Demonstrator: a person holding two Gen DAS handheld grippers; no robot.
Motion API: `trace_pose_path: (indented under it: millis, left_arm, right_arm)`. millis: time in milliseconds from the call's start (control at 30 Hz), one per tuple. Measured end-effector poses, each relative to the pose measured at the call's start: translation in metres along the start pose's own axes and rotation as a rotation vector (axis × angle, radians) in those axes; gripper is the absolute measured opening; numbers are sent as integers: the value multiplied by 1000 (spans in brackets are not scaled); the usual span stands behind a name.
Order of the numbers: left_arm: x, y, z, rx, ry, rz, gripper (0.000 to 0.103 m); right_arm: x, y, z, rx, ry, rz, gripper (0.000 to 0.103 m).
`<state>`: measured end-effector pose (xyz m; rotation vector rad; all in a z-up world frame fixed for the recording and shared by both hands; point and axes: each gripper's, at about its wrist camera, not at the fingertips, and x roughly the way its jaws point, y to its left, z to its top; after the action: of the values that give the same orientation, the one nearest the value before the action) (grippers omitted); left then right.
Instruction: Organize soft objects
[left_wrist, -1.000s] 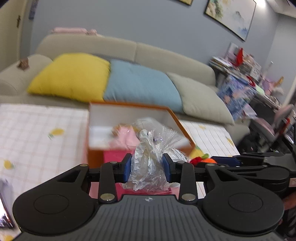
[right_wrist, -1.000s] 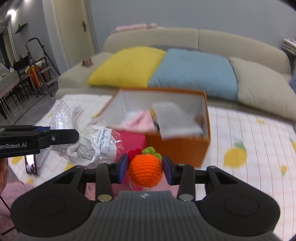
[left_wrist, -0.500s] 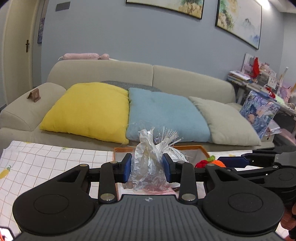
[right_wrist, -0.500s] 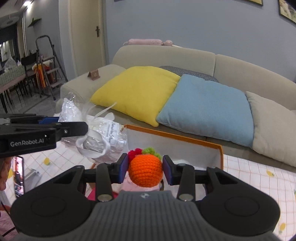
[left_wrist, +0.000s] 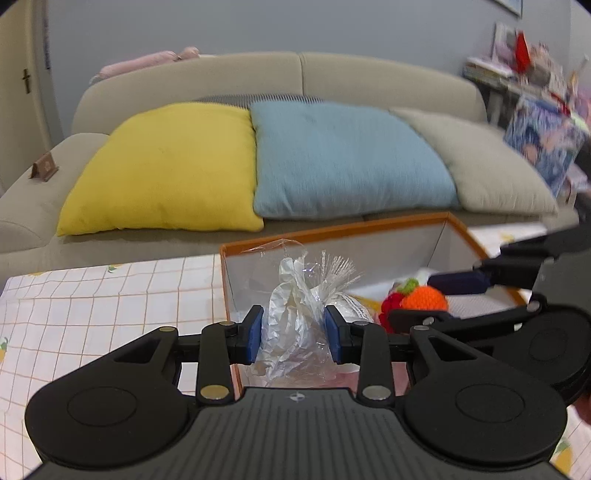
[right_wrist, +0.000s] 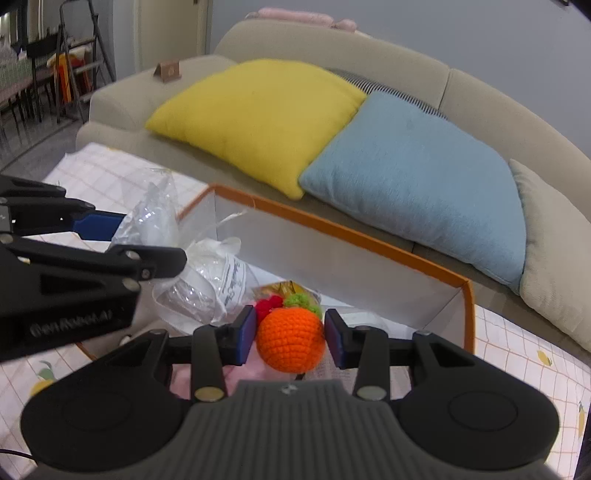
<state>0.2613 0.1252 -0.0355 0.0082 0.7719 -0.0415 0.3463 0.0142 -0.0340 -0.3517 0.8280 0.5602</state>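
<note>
**Both grippers loaded, over the box**

Left gripper (left_wrist: 294, 334) clamped on crinkly clear plastic bag (left_wrist: 299, 317); right gripper (right_wrist: 290, 334) clamped on crocheted orange (right_wrist: 290, 339), red and green tufts at its 12 o'clock. Both loads hang over the orange-rimmed box (right_wrist: 369, 240), bag at 9 o'clock of the orange. Box contents partly hidden, probably pink fabric and paper. To do it well: lower each load below the rim before opening, release one at a time, keep the two grippers from knocking. Cushions on sofa (left_wrist: 369, 74) at 12 o'clock, beyond the box.
</note>
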Motion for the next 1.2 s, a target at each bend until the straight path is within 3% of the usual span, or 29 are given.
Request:
trace_pose_path:
  millis: [333, 567, 667, 733, 833, 1200]
  left_arm:
    - [27, -1, -6, 66, 61, 52, 41]
    - [23, 5, -3, 37, 56, 47, 53]
    - [14, 7, 1, 26, 26, 43, 61]
    - [8, 7, 5, 22, 13, 35, 63]
    - [-3, 7, 13, 24, -4, 37, 68]
    - [-83, -4, 33, -3, -139, -13, 69]
  right_arm:
    - [36, 8, 0, -76, 80, -10, 41]
    - [26, 8, -1, -116, 56, -24, 42]
    - [17, 3, 2, -93, 38, -18, 48]
    - [11, -1, 6, -68, 35, -23, 58]
    - [0, -8, 10, -32, 26, -24, 61]
    - [-74, -26, 17, 89, -62, -38, 71]
